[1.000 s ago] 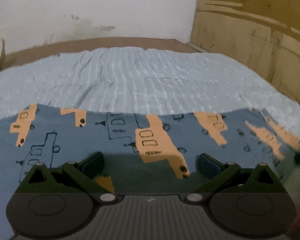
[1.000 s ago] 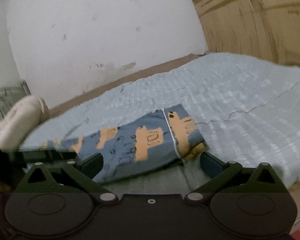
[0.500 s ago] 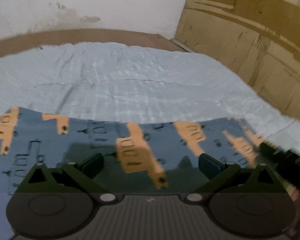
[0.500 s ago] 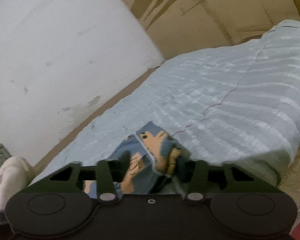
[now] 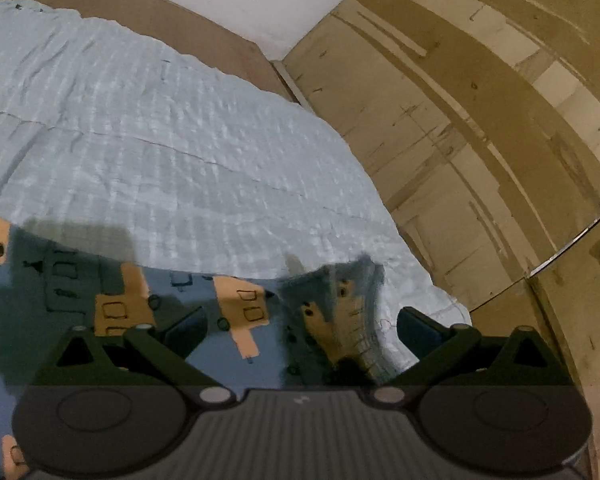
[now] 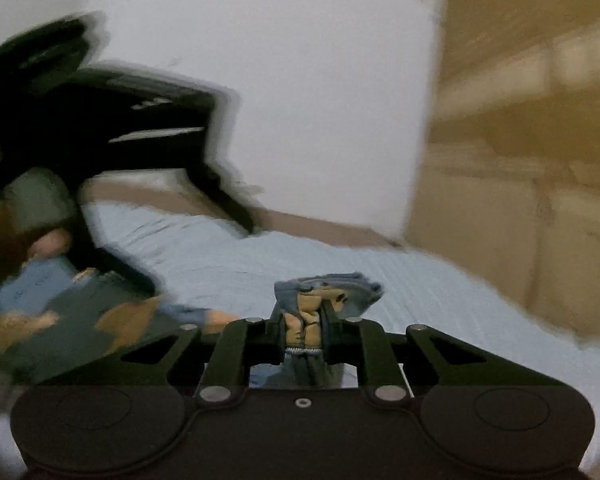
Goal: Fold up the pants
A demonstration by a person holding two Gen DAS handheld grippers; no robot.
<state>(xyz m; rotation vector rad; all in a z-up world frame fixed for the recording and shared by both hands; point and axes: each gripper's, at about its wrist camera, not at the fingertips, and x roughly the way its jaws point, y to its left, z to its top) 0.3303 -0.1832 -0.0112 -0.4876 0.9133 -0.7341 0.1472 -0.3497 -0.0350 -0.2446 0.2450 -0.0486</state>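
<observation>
Your right wrist view smears the dark shape (image 6: 100,128) at left beyond telling; the pants (image 5: 236,312) run off the left view's edge.

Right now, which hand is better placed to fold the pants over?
Probably the right. The right gripper is closing, with a bunched corner of the pants already pinched between its jaws. The left gripper is wide open, holding nothing.

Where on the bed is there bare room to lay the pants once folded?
Free: the pale blue bedspread between the pants and the white wall, out to the wooden panel. Crowded: the near strip, with the pants, the lifted end and both grippers.
</observation>
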